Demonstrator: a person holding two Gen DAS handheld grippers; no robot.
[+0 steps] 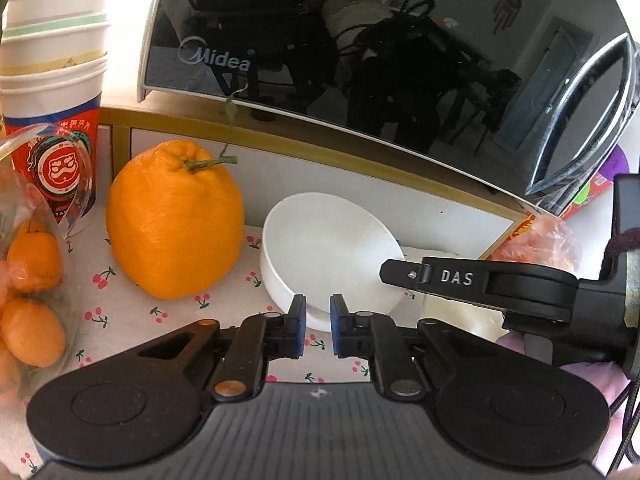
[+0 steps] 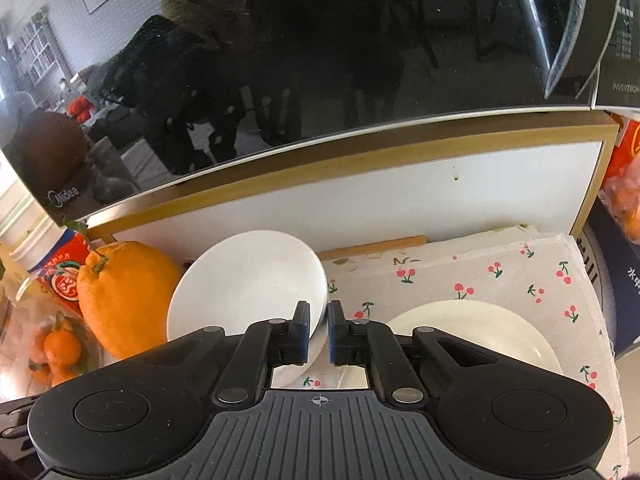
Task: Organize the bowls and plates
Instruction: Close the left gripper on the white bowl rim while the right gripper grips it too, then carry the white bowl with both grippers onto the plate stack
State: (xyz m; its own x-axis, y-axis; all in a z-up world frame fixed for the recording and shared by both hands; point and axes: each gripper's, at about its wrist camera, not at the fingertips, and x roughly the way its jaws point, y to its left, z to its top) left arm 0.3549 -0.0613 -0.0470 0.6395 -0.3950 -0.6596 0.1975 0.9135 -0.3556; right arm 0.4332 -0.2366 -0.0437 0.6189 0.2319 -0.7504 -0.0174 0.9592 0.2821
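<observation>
- White bowl (image 1: 328,248) rim pinched between both the left gripper (image 1: 318,322) jaws and the right gripper (image 2: 319,330) jaws.
- Grasp looks made; next, a level lift toward the plate (image 2: 480,332) right of the right jaws.

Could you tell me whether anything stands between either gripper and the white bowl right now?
Nothing visible does. The left gripper is closed on the near rim of the white bowl, and the right gripper is closed on its right rim. The large orange stands beside the bowl, clear of both grips.

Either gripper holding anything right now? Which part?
Both grip the white bowl by its rim: left gripper on the near edge, right gripper on its right-hand edge.
</observation>
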